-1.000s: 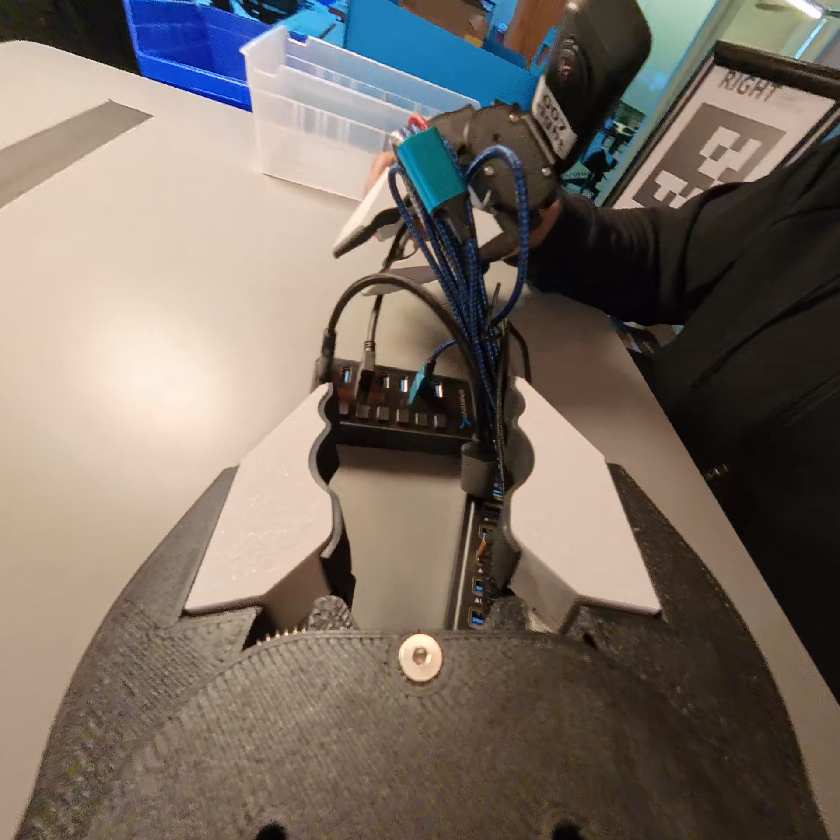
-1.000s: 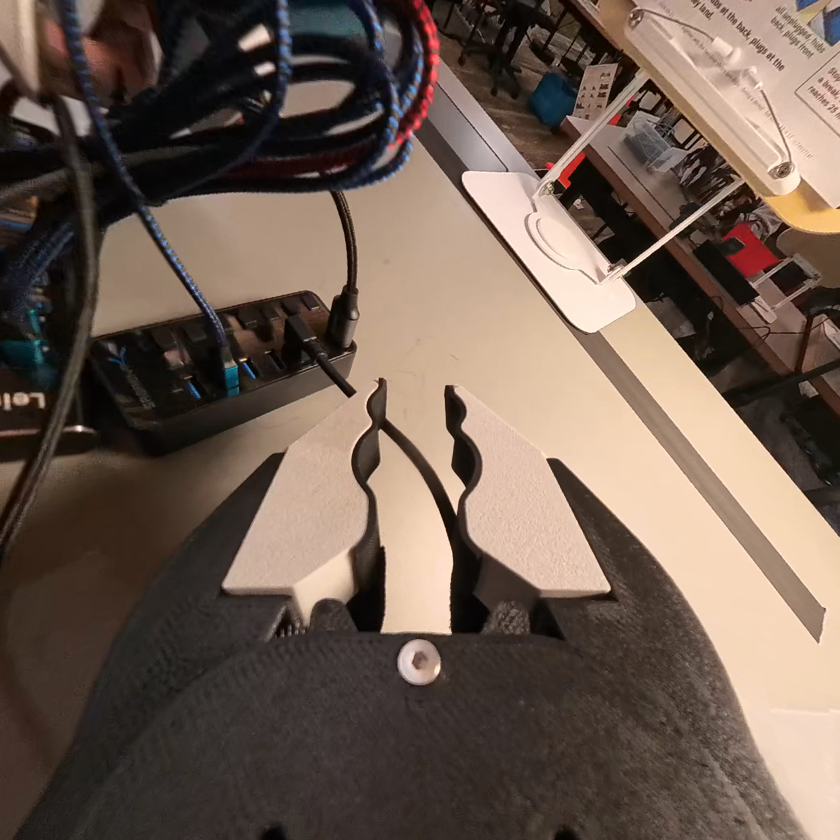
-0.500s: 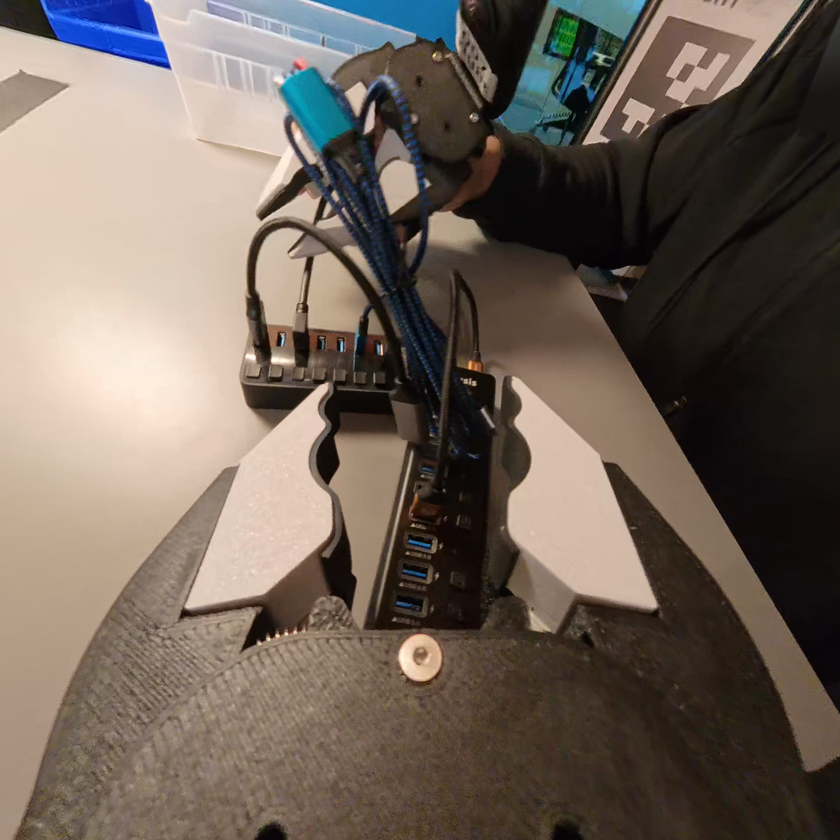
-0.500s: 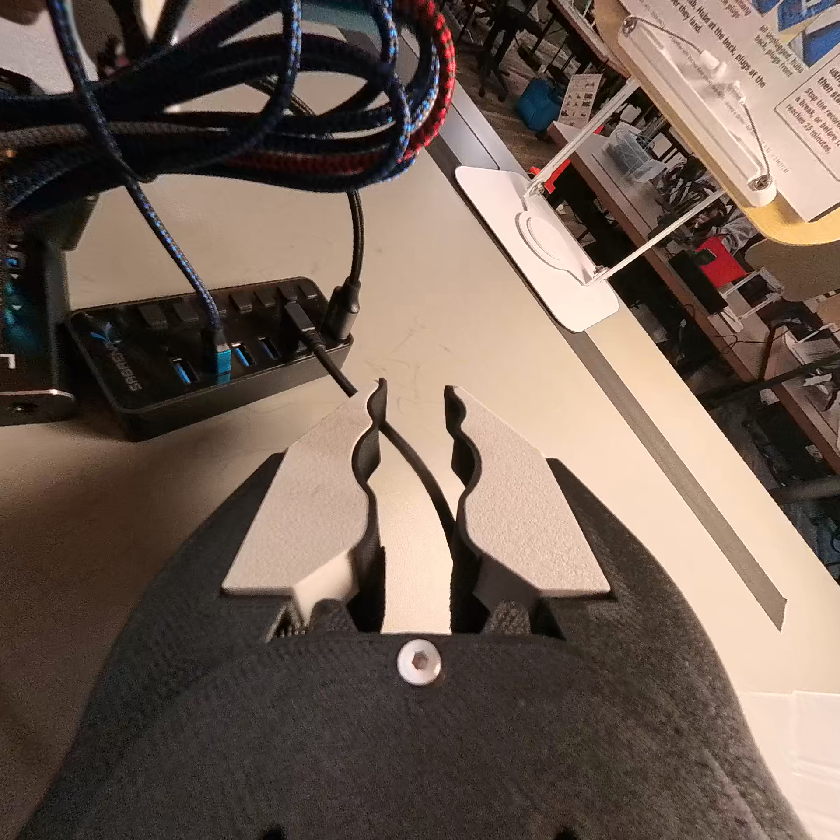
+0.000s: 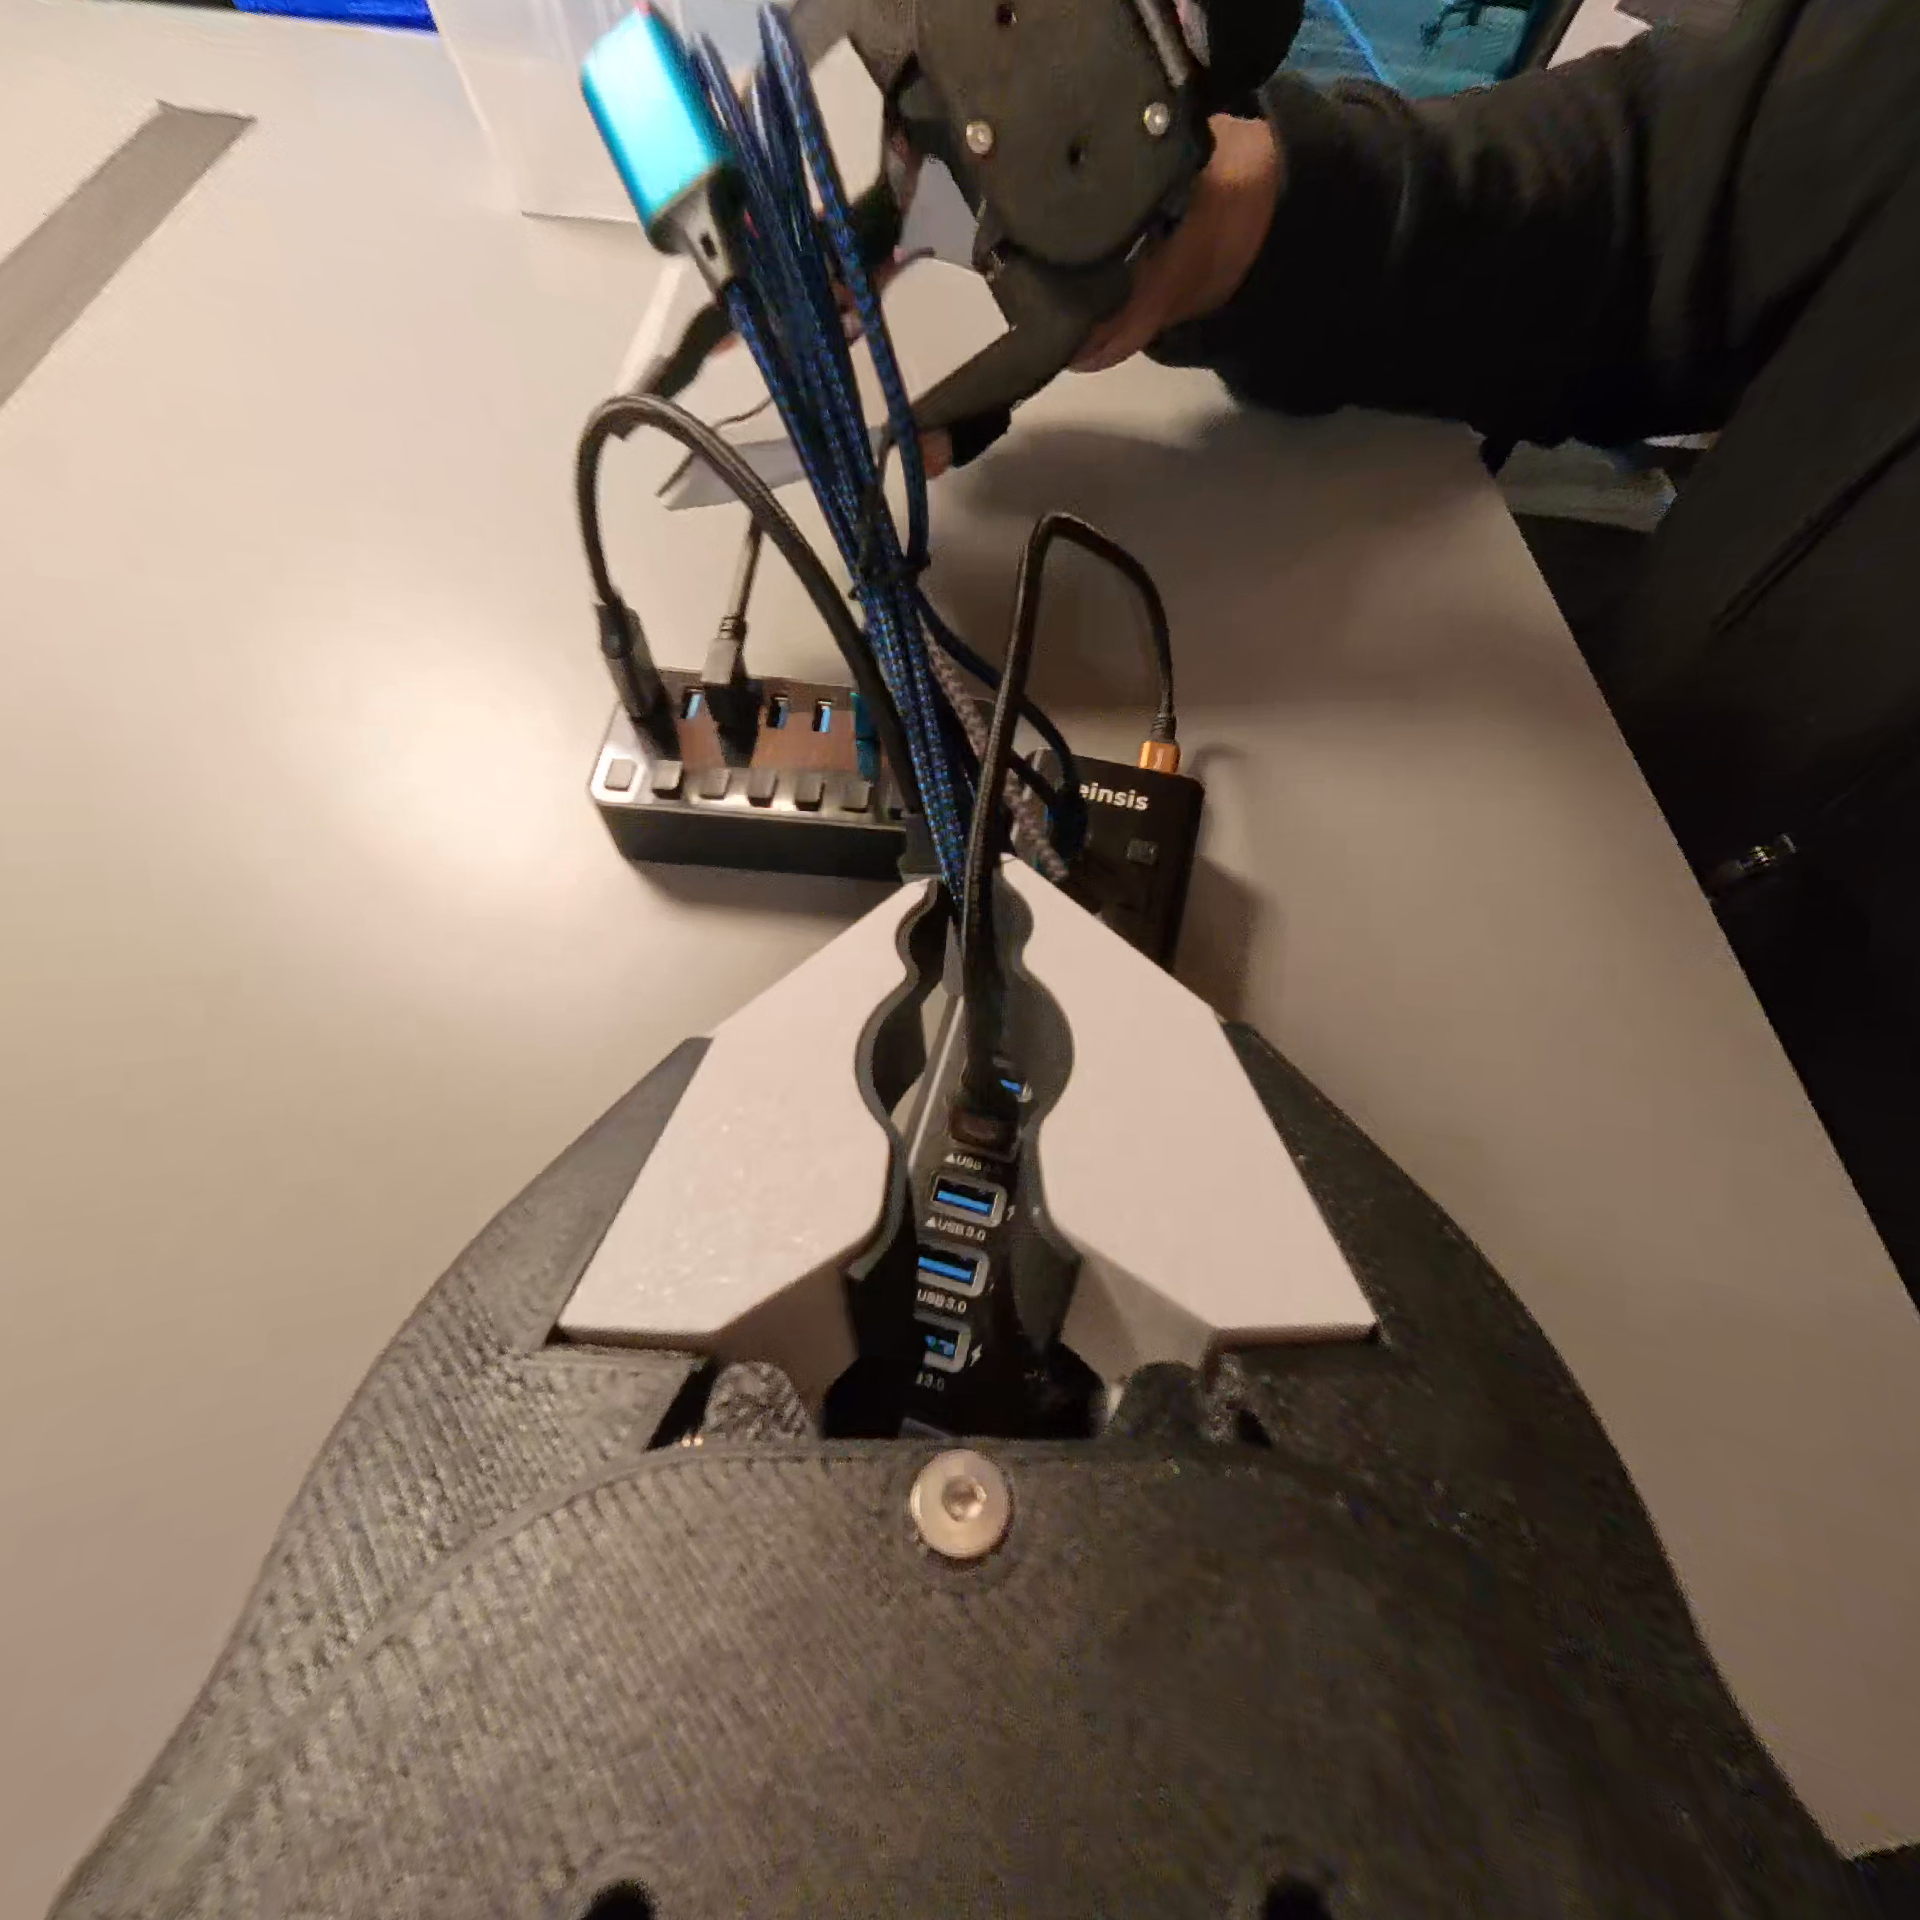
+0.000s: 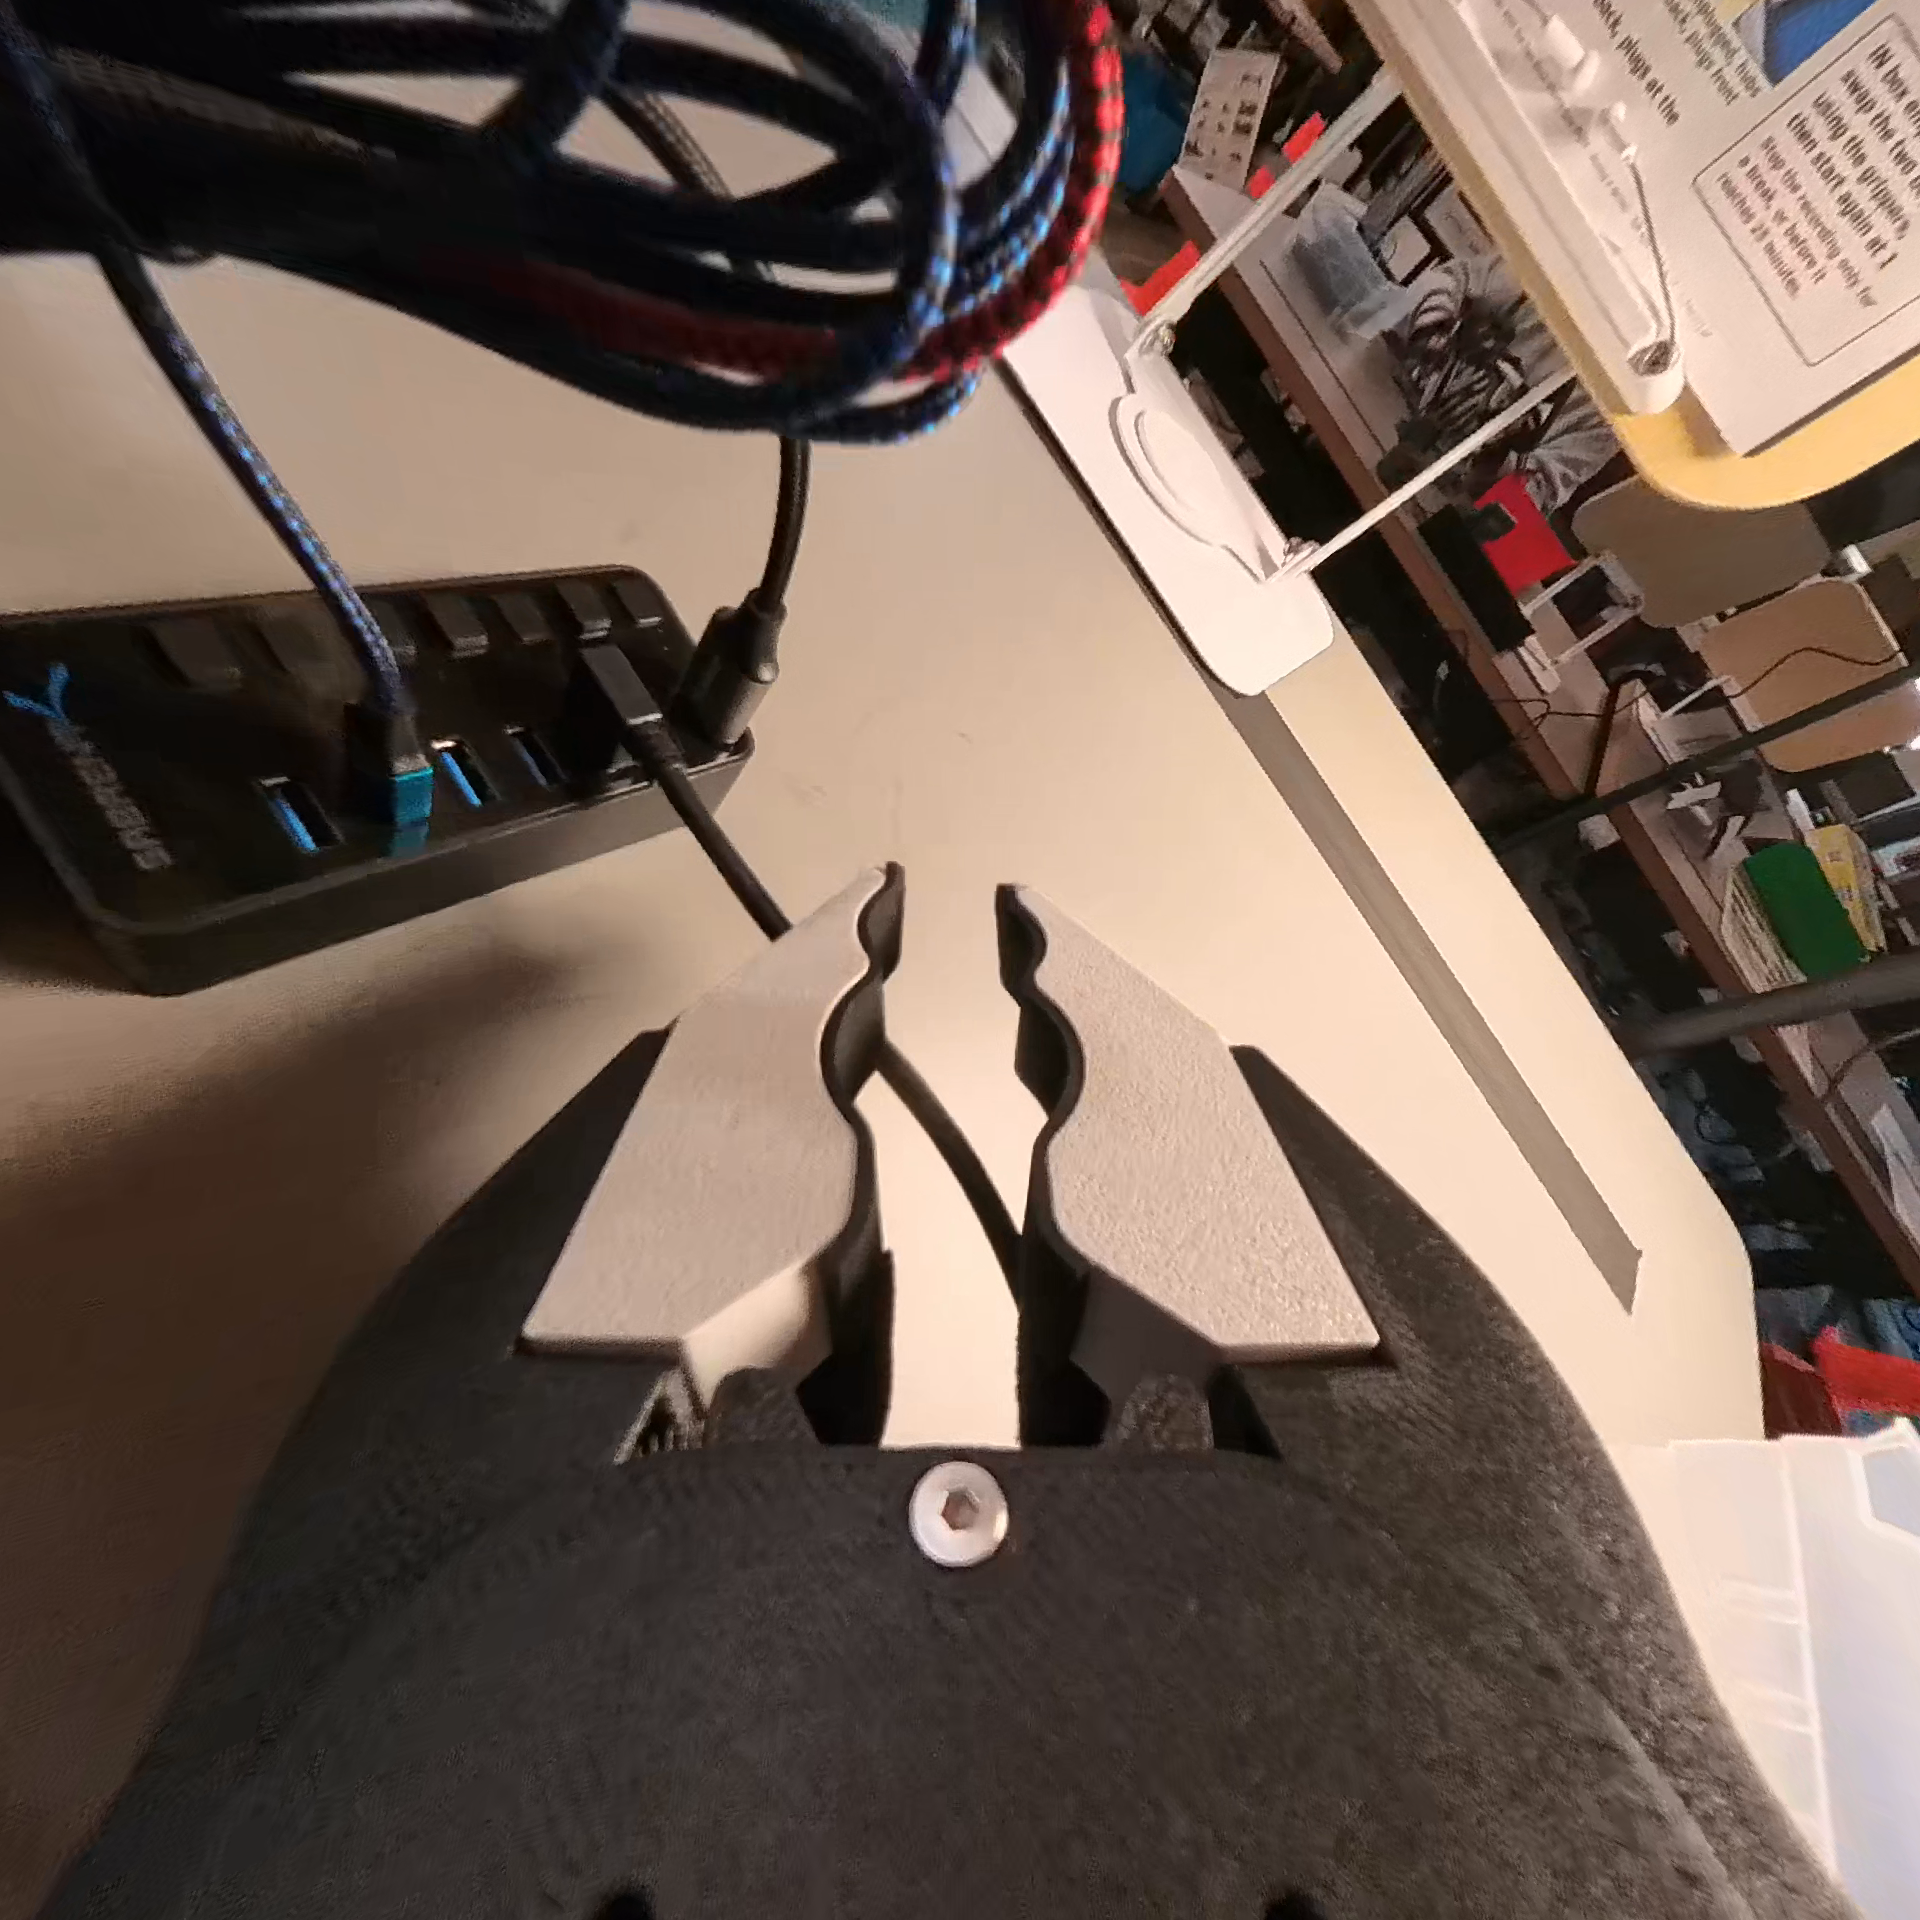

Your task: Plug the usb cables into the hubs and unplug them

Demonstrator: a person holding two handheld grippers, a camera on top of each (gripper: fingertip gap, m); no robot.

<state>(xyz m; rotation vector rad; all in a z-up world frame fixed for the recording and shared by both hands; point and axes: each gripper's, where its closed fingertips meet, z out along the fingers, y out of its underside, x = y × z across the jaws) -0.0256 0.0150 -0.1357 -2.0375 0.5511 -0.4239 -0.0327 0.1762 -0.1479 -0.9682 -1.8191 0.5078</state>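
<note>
Left gripper [image 5: 964,914]: clenched on a black braided cable [image 5: 982,935] just above its plug, which sits in a port of the near hub [image 5: 961,1288]; this grasp shows only in the left wrist view.
Near hub: a long black bar lying on the desk [image 5: 312,831] under the gripper, running away between the fingers, three blue ports bare below the plug.
Far hub [image 6: 312,790]: black, lying crosswise on the desk; the right wrist view shows a teal-tipped plug [image 6: 400,800] and two black plugs seated in it.
Right gripper [image 6: 948,904]: fingers a little apart, with a thin black cord [image 6: 935,1122] running loose through the gap; nothing is gripped.
Cable bundle [image 5: 831,343]: blue braided strands rise from the hubs; the right wrist view adds a red-and-black strand [image 6: 1049,260] looping overhead.
Background: a white stand [image 6: 1174,468] at the desk edge, seen only from the right.
</note>
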